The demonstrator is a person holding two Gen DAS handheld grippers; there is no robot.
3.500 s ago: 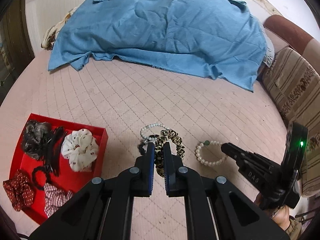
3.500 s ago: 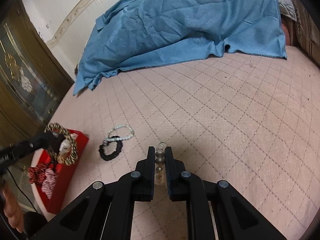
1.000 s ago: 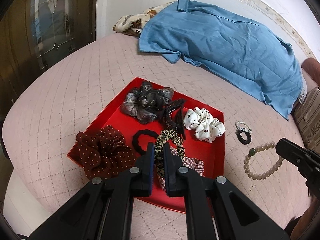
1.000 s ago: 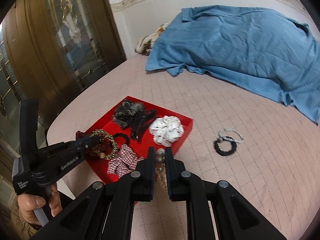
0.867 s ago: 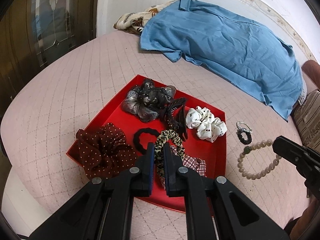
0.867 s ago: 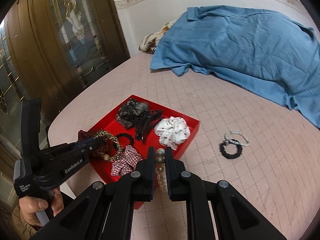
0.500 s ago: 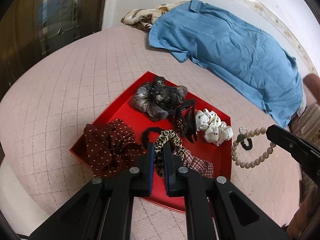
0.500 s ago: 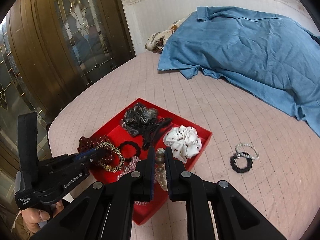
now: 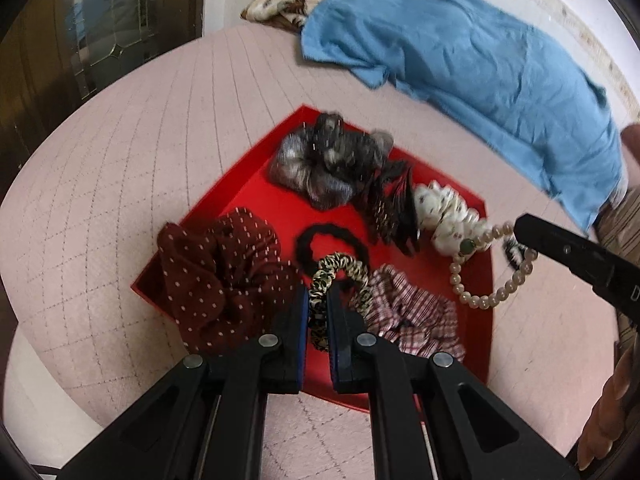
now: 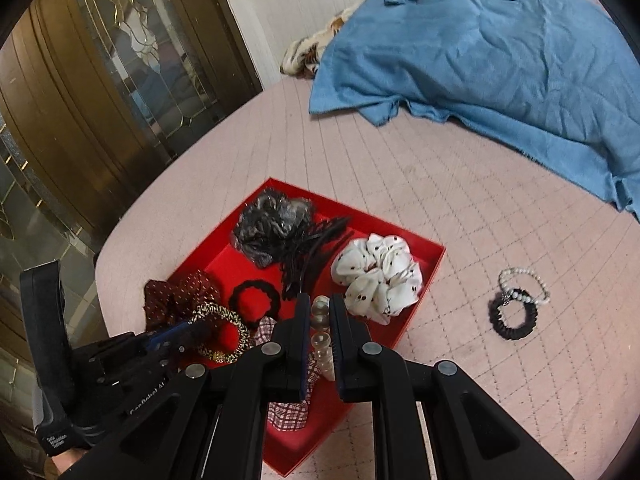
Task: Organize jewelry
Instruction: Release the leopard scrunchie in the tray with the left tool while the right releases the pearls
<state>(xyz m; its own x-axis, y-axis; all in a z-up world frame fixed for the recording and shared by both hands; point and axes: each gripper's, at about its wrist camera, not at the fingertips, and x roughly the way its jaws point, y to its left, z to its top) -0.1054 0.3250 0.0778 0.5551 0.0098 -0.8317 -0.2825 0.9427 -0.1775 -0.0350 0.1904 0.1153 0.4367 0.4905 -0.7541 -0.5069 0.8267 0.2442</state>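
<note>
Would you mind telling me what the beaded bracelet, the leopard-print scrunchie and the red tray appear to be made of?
Beaded bracelet: glossy cream round beads with one green bead, pearl-like; real or imitation cannot be told. Leopard-print scrunchie: gathered fabric with a slight satin sheen, puckered as over elastic. Red tray: thin, straight, matte walls with sharp corners, probably card or plastic.

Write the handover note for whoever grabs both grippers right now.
Left gripper: shut on the leopard scrunchie, over the red tray.
Right gripper: shut on the pearl bracelet, at the tray's right edge.
Already in the tray: several scrunchies, a black hair tie, dark claw clips.
Left: release both, then fetch the black tie and small bead bracelet lying on the bed.
</note>
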